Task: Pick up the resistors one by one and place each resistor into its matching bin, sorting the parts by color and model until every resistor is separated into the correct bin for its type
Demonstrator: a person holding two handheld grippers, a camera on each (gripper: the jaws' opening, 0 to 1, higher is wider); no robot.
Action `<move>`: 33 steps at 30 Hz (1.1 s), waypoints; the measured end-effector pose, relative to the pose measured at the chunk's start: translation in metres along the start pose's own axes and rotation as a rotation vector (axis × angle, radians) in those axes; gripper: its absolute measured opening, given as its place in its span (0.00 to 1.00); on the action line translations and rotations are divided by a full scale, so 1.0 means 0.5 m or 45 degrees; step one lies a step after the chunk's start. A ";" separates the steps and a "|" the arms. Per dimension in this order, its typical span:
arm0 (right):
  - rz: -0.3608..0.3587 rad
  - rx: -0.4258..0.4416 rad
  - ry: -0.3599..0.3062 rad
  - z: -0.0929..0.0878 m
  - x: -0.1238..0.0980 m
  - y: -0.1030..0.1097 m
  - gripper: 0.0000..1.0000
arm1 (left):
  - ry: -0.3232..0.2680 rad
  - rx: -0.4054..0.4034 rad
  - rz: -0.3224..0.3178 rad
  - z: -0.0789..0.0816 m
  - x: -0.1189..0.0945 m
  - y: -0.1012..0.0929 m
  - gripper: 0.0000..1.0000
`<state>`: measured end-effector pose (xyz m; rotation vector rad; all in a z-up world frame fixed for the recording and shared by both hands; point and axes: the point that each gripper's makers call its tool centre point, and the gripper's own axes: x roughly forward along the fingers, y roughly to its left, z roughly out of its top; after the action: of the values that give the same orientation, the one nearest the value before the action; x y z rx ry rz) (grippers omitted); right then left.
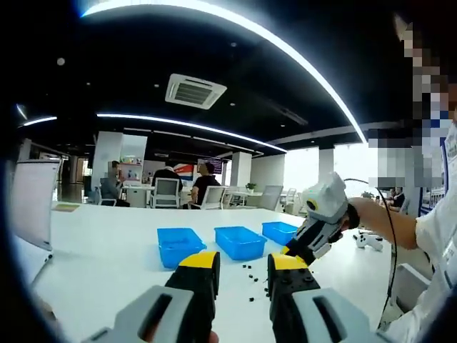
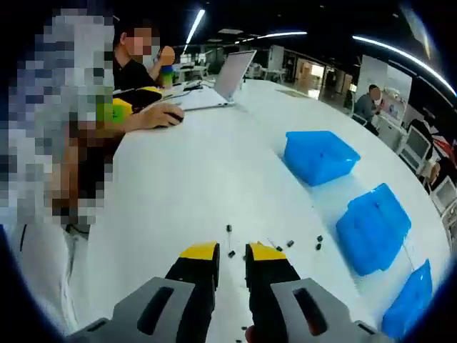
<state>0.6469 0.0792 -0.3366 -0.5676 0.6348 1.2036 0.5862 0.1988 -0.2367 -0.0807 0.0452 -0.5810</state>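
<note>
In your left gripper view, your left gripper rises from the bottom centre with its black, yellow-tipped jaws held apart and nothing between them. Past the tips, near lower centre, the small black resistors lie scattered loose on the white table. Behind them, across the middle of the frame, three shallow blue plastic bins sit in a row; what is inside them cannot be made out. At the right, your right gripper reaches in from a hand at centre right, its white body tilted and its yellow tip low over the scattered parts; from this angle you cannot tell how its jaws stand. In your right gripper view, that gripper comes up from the bottom centre with its jaws a narrow gap apart and empty. The resistors lie just ahead of the tips and off to their right, at lower centre. The blue bins run down the right side of the frame. At upper left, a seated person's hand rests on the table beside an open silver laptop.
</note>
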 end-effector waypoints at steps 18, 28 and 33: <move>0.099 -0.077 0.223 -0.026 0.124 0.016 0.17 | -0.030 -0.011 0.010 0.014 -0.008 0.009 0.28; 0.054 -0.034 0.234 -0.023 0.128 -0.032 0.07 | -0.036 -0.010 -0.036 0.018 -0.002 -0.015 0.28; 0.050 0.023 0.154 -0.019 0.119 -0.002 0.07 | -0.030 -0.011 -0.030 0.012 0.002 -0.016 0.28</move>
<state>0.6603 0.1116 -0.3857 -0.6187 0.7612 1.2058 0.5831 0.1918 -0.2300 -0.0966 0.0242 -0.6034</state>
